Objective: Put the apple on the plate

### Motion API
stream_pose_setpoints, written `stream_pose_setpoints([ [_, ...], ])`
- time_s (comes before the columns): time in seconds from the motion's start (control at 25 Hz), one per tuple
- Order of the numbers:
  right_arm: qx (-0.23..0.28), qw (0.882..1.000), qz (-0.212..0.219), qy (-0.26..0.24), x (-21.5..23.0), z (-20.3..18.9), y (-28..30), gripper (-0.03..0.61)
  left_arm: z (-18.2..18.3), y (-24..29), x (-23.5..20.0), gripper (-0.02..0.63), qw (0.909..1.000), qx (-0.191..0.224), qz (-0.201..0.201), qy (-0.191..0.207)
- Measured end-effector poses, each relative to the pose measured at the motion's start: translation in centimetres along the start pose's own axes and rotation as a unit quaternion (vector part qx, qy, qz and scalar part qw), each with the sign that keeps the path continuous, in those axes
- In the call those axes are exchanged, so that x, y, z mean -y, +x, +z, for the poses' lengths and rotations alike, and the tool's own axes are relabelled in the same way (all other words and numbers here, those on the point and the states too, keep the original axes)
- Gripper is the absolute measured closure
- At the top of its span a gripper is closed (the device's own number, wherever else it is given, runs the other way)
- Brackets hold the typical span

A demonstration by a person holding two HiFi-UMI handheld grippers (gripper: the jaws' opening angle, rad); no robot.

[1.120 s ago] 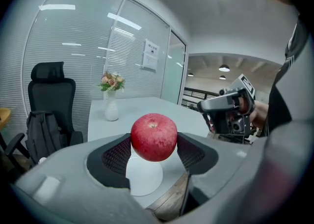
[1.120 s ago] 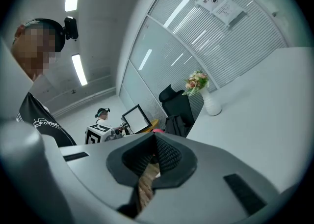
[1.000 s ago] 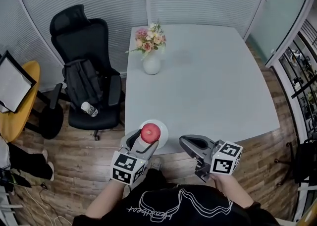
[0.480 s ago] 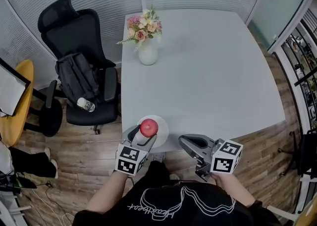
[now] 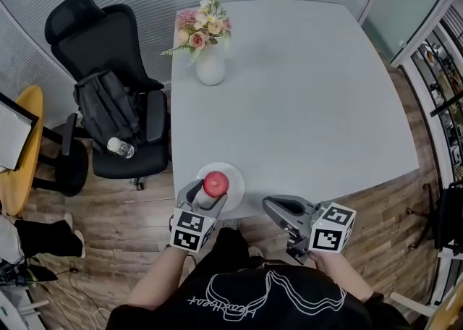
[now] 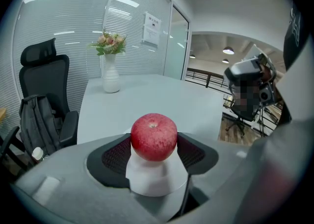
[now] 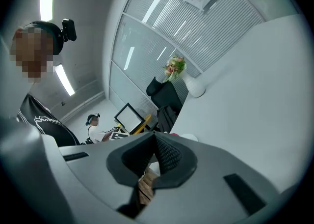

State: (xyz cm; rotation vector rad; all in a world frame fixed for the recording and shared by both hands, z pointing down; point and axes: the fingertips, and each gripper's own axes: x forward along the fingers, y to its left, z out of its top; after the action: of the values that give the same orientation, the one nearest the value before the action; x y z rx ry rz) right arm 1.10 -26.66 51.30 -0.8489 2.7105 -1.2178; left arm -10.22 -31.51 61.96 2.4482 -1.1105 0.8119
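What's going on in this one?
A person works with a handheld tool in each hand. The left tool is shut on a red apple and holds it right over the white plate at the near edge of the grey table. Whether the apple touches the plate can't be told. The right tool is shut and empty, off the table's edge.

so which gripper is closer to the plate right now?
Left. The left gripper, shut on the apple, is directly over the plate. The right gripper, shut and empty, sits off to the plate's right by the table edge.
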Motion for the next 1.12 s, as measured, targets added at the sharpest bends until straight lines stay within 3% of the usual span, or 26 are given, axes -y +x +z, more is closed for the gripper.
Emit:
stream_pose_setpoints([
  [0.24, 0.001, 1.000, -0.008, 0.007, 0.5, -0.6, -0.6, 0.569, -0.8, 0.8, 0.0, 0.313, 1.0000, -0.002, 0.000, 0.004],
  [0.76, -0.006, 1.000, -0.004, 0.030, 0.5, -2.1, -0.9, 0.569, -1.3, 1.1, 0.5, 0.313, 0.9973, 0.011, 0.015, 0.071],
  [1.12, -0.010, 0.999, -0.003, 0.038, 0.7, -2.7, -1.1, 0.569, -0.9, 0.7, 0.7, 0.282, 0.9983, 0.021, 0.001, 0.054],
])
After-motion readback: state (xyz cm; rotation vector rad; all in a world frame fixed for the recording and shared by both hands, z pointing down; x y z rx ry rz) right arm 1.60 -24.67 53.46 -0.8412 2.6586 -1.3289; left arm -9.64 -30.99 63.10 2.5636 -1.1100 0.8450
